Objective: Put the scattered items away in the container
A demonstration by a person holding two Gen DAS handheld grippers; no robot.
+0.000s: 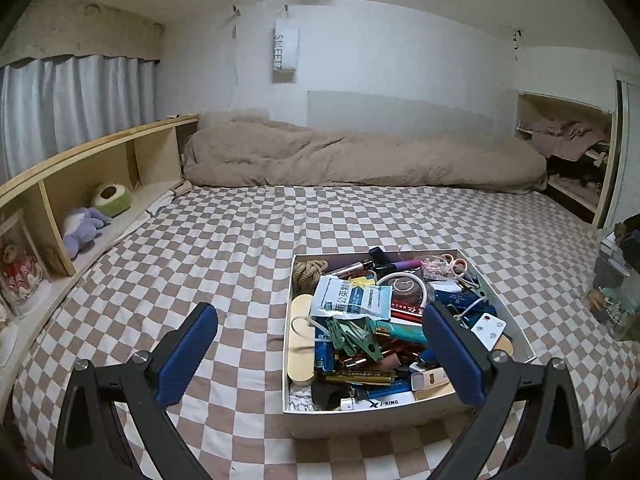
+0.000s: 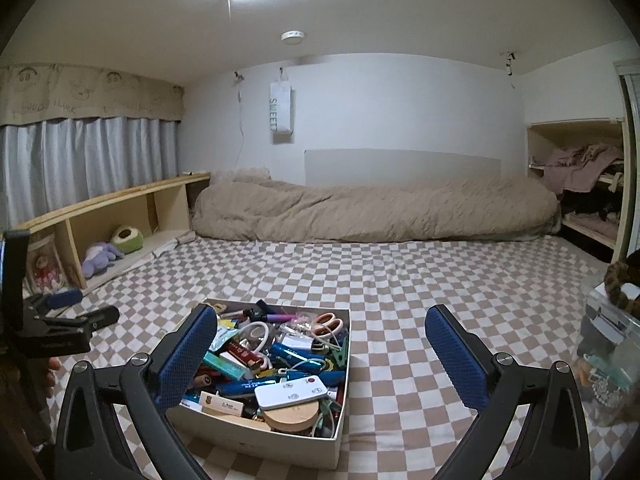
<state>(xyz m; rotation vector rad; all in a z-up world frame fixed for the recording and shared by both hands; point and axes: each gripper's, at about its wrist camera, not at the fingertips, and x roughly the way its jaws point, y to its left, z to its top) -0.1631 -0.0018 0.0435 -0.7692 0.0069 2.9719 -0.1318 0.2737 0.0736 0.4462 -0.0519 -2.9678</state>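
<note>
Both the left tongs (image 1: 320,344) and right tongs (image 2: 320,344) gape wide and empty above the checkered bed (image 1: 224,240), where the white box (image 1: 400,414) sits seemingly crammed full.

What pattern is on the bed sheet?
A tan and white checkerboard sheet, clearest in the left wrist view.

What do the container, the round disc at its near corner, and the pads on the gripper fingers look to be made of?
Container: looks like matte white cardboard, with thin straight walls and a sharp folded corner.
Round disc: probably light unvarnished wood or bamboo; pale tan, faint grain, though fibreboard is possible.
Pads: blue, seemingly rubber or soft plastic, with a fine ribbed grid texture, mounted on black fingers that could be plastic or metal.
</note>
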